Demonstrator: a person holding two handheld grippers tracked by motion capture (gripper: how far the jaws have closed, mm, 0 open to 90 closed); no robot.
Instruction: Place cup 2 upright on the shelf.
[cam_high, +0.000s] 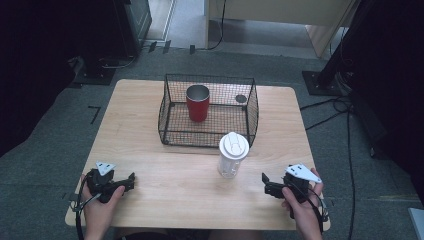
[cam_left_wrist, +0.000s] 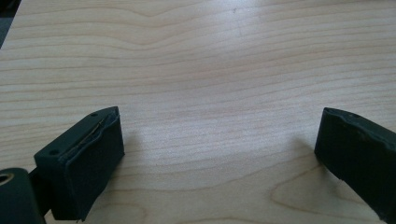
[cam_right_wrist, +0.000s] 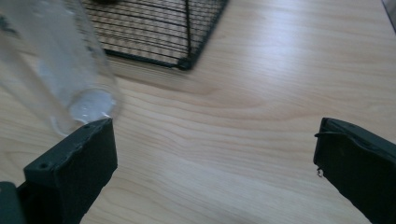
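A clear plastic bottle with a white lid stands upright on the wooden table, just in front of a black wire basket. Inside the basket stands a red metal cup. My left gripper rests near the table's front left, open, with bare wood between its jaws. My right gripper sits at the front right, open, to the right of the bottle. In the right gripper view the bottle's base lies just beyond the left jaw, and the basket's corner is farther off.
A small dark disc lies on the basket's floor at its back right. Cables run over the grey carpet to the right of the table. Dark stands and furniture ring the far side.
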